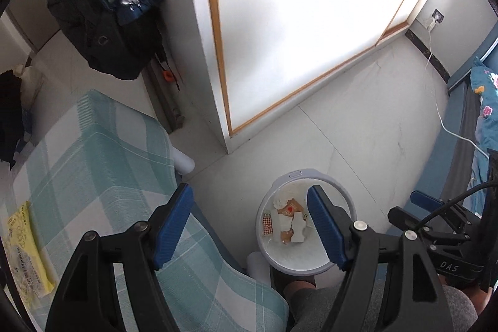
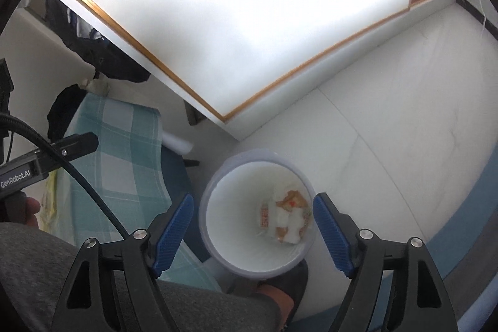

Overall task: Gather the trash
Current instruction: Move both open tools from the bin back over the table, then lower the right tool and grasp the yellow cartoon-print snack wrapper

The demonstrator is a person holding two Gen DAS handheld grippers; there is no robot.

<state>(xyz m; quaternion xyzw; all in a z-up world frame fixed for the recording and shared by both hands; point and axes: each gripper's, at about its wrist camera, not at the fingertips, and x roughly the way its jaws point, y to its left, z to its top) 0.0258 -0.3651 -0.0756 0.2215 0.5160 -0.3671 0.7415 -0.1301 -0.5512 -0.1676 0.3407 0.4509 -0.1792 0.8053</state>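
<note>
Trash [image 2: 288, 217] low in bin [image 2: 218, 245]; floor [image 2: 389, 151] rightward bare.

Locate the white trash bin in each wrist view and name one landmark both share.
Left wrist: white trash bin sits low, right of centre, partly behind the right blue finger.
Right wrist: it sits bottom centre, between the two fingers.
Shared landmark: the checked teal cloth lies left of the bin in both.

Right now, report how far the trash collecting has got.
Done: wrappers and tissues already lie at the bottom of the white bin. In hand: nothing; the left gripper and right gripper both stand open and empty above it. Left: a yellow packet lies on the checked cloth, possibly trash to collect.
</note>
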